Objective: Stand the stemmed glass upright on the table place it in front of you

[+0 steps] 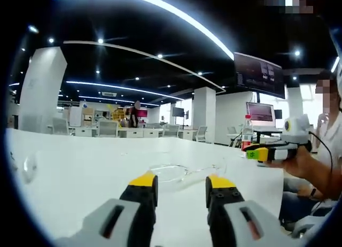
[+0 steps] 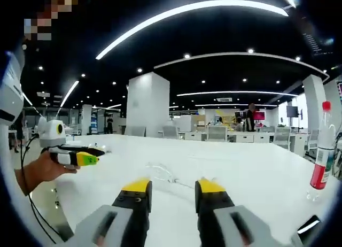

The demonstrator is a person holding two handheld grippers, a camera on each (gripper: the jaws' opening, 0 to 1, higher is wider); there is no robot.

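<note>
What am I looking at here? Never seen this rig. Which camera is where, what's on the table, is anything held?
No robot: a person holds a two-jaw gripper in each hand, each carrying a fisheye camera looking along its jaws. In the left gripper view, the left gripper rises from the bottom, open and empty; the right gripper enters from the right. In the right gripper view, the right gripper is also open and empty. On the white table a clear stemmed glass lies on its side just beyond the jaws. A plastic bottle with a red label stands at the right.
</note>
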